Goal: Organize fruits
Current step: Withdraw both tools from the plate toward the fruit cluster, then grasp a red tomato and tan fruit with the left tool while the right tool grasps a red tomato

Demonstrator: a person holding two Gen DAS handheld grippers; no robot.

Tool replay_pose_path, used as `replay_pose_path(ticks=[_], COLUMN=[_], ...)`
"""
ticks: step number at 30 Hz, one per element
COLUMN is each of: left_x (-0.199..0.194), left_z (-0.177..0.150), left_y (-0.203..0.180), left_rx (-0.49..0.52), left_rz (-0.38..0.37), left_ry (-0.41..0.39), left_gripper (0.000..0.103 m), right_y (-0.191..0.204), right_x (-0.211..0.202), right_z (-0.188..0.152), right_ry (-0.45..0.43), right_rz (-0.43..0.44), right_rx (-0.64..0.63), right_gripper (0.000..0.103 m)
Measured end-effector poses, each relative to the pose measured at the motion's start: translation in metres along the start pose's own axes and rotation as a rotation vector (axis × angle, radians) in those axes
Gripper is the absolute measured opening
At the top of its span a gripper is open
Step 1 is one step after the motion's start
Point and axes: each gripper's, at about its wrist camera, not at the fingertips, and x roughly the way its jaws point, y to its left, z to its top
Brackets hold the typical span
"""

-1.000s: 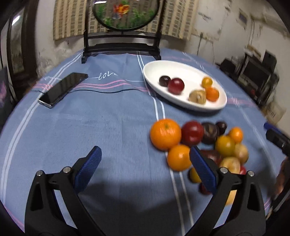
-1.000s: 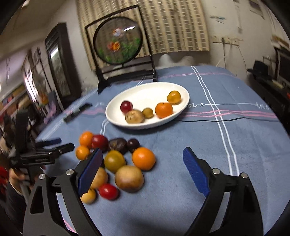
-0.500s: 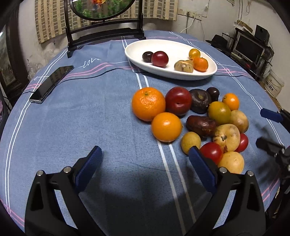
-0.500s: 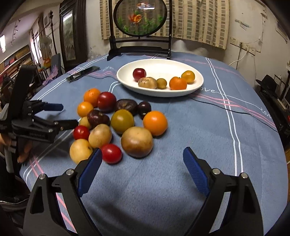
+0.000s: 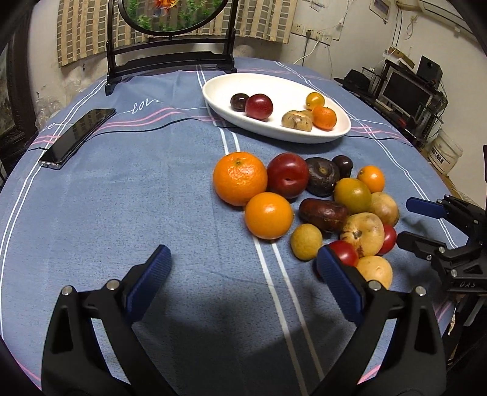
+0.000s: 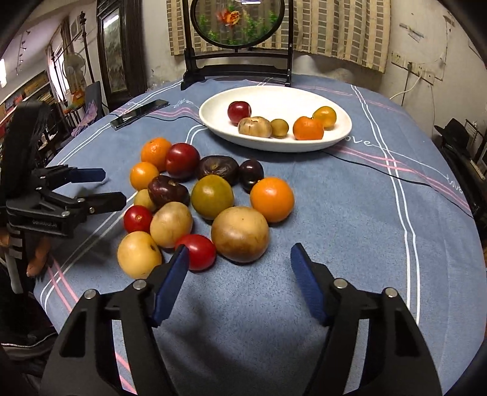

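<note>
Cloth (image 6: 350, 213) is covering the table, and everything is sitting on it. Nearest, the right gripper (image 6: 240, 274) is hovering just short of the fruit pile (image 6: 210, 195), its jaws closing with nothing between them; a red tomato (image 6: 197, 251) is lying just beside its left pad. The left gripper (image 5: 240, 280) is hanging released and empty, near the pile's other side, by another tomato (image 5: 345, 252). Beyond the pile, the white dish (image 6: 274, 143) is holding six fruits. A phone (image 5: 77, 137) is lying well left of the dish, and a round screen (image 6: 237, 22) is standing behind it.
</note>
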Motion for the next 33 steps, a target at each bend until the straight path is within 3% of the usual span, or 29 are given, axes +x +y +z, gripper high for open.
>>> replay_pose_path(ticks=[4,9,14,18,26,33], left_x=[-0.001,-0.003,-0.004,-0.005,-0.012,-0.013], left_z=[0.0,-0.001,-0.002,-0.003,-0.01,-0.034], left_y=[0.0,0.0,-0.002,-0.007,-0.019,-0.061], left_rx=[-0.005,0.0,0.016,0.036,0.093,0.218], left_rz=[-0.01,-0.021,-0.042,-0.049,-0.049,-0.031], left_ry=[-0.005,-0.013,-0.021,-0.019,-0.021,0.058], left_gripper=[0.098,0.098,0.098,0.098,0.098,0.098], right_y=[0.011,0.028,0.037,0.04,0.03,0.004], right_x=[-0.006,0.004,0.022,0.029,0.018,0.003], right_z=[-0.008,-0.011,-0.003,0.005,-0.004,-0.018], right_ry=[0.014,0.063,0.094,0.092,0.057,0.036], right_rz=[0.029,0.039,0.016,0.015,0.049,0.025], right_rx=[-0.04,-0.104,-0.127,-0.137,-0.11,-0.045], right_gripper=[0.069,0.043,0.041,0.032,0.031,0.031])
